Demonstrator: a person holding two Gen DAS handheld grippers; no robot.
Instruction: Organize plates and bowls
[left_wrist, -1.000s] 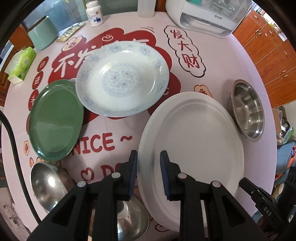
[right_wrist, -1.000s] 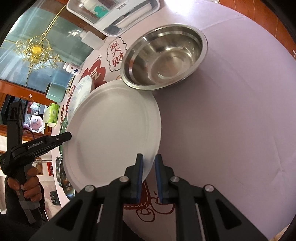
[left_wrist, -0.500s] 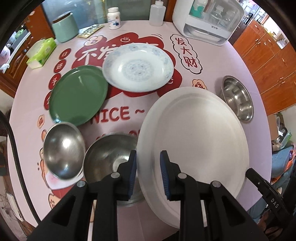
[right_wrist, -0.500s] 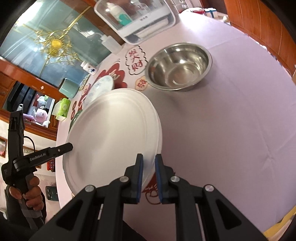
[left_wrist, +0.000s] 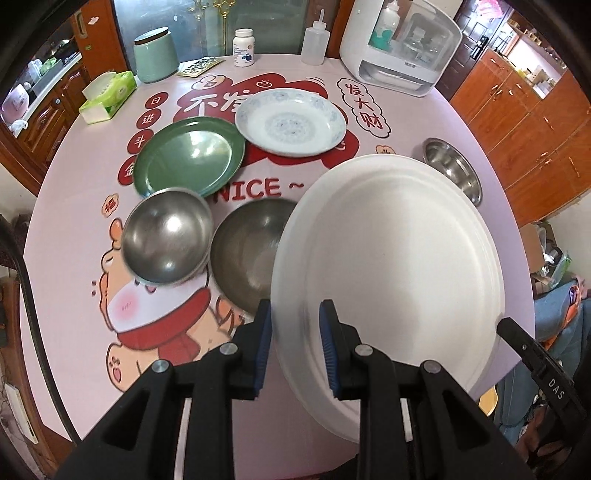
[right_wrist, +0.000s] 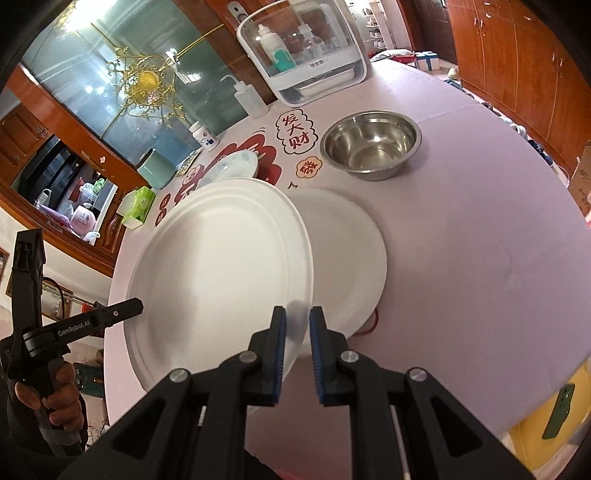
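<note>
The white plate (left_wrist: 391, 258) was held off the table (left_wrist: 74, 192), filling the lower right of the left wrist view, with the left gripper (left_wrist: 295, 347) clamped on its near rim and the right gripper (right_wrist: 297, 347) clamped on the opposite rim. Judged from its broad, thin, matte form, the plate looked light and fairly stiff, though wide enough to sag or tilt if gripped at 1 point only; 2 opposed rim grips appeared the sound hold. The rim offered little depth for the pads, so slipping remained a risk. The left wrist view alone showed the green plate (left_wrist: 188, 160), the patterned plate (left_wrist: 291, 125) and 2 steel bowls at centre left, 1 inverted (left_wrist: 166, 236) and 1 upright (left_wrist: 251, 254). The right wrist view alone showed a second white plate (right_wrist: 347, 258) lying on the table beneath the lifted one, the inside of the far bowl (right_wrist: 371, 144), and the hand (right_wrist: 61, 402) on the left gripper's handle.
</note>
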